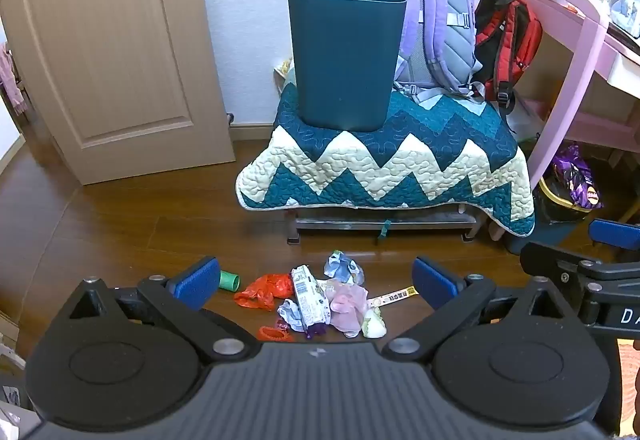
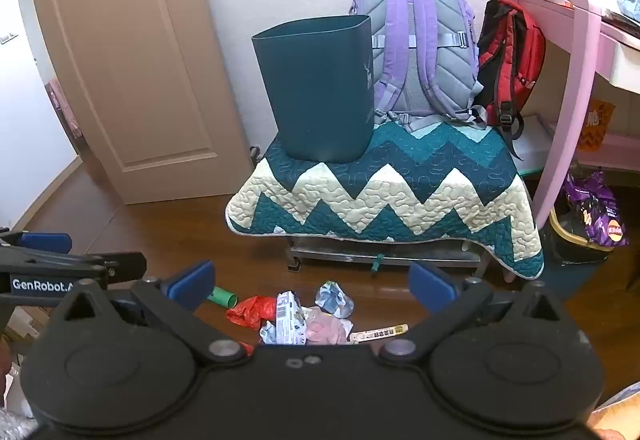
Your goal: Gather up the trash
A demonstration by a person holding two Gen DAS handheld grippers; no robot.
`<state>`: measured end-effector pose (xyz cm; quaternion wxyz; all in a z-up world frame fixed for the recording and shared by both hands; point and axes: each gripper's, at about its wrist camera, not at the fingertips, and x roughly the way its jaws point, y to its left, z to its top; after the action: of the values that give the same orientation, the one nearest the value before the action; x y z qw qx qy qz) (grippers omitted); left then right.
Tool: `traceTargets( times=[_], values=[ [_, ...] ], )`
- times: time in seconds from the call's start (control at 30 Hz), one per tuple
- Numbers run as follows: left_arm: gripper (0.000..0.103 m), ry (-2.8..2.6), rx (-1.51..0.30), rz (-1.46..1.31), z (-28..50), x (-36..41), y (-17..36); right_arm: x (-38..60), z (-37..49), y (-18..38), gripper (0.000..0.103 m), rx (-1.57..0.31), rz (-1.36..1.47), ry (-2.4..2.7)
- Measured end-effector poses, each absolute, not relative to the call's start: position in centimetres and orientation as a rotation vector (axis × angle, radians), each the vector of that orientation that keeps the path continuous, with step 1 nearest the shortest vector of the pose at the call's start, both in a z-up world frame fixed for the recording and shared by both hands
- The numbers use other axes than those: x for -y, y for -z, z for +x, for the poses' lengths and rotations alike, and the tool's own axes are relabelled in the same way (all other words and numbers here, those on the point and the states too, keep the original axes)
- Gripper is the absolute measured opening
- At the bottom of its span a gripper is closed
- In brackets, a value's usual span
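A pile of trash (image 1: 320,300) lies on the wooden floor in front of a quilt-covered bench: a green tube (image 1: 229,280), an orange plastic bag (image 1: 262,290), a white wrapper (image 1: 308,294), crumpled paper (image 1: 343,267), pink tissue (image 1: 347,306) and a yellow strip (image 1: 394,297). The pile also shows in the right wrist view (image 2: 304,316). A dark teal bin (image 1: 344,56) stands upright on the bench, also seen in the right wrist view (image 2: 318,90). My left gripper (image 1: 316,280) is open and empty above the pile. My right gripper (image 2: 312,286) is open and empty above it too.
The bench carries a zigzag quilt (image 1: 384,164), a purple backpack (image 1: 432,20) and a red backpack (image 1: 506,36). A beige door (image 1: 104,40) stands at left. A pink desk (image 1: 576,52) and a basket with purple bags (image 1: 572,188) are at right.
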<state>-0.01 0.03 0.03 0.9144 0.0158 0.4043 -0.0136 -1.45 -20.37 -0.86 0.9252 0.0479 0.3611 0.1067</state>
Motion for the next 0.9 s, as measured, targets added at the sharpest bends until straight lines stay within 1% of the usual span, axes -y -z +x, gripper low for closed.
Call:
traceTargets(
  times=[0.3,0.9],
  values=[
    [0.103,0.029,-0.844,0.033,0.05,0.04,0.02,20.34,-1.63,0.54,0.103,-0.733,0.099,-0.222],
    [0.103,0.028,-0.809,0.025,-0.61,-0.14,-0.57,20.11,-1.71,0.37,0.103,-0.728,0.094,-0.224]
  ],
)
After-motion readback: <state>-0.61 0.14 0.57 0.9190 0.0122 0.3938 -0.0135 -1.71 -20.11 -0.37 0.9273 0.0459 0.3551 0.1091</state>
